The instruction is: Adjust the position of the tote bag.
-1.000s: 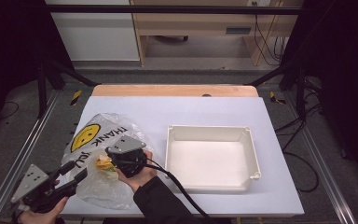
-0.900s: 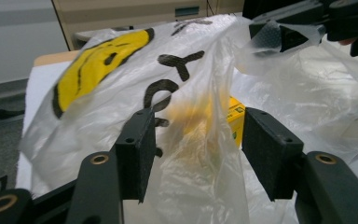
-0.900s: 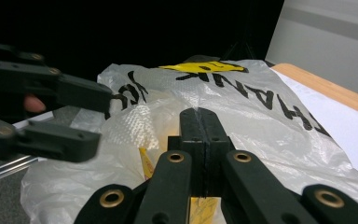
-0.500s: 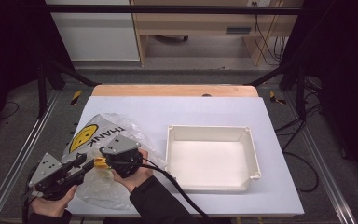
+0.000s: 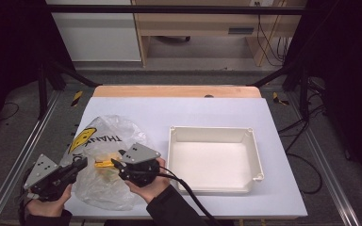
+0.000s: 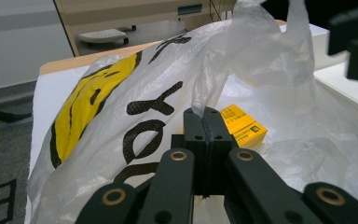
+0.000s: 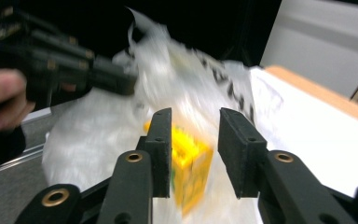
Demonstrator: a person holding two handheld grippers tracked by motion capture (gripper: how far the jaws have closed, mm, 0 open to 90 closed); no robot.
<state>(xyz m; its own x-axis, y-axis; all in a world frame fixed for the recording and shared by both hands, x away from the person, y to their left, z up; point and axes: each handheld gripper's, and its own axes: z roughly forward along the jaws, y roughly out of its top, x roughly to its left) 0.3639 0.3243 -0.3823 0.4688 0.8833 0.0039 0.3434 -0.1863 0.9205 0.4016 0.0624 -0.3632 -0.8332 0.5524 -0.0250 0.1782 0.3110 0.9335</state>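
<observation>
The left gripper (image 6: 204,122) has just clamped the plastic bag's (image 5: 104,141) edge, pinning it; the right gripper (image 7: 195,140), jaws just parting, straddles the yellow box (image 7: 191,161) without pressing it. That likely readies the box's removal. Right of the bag: a white tray (image 5: 215,136) on the white table (image 5: 283,188); dark room behind.

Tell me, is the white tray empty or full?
Empty: in the high view the white tray shows only its bare white floor.
</observation>
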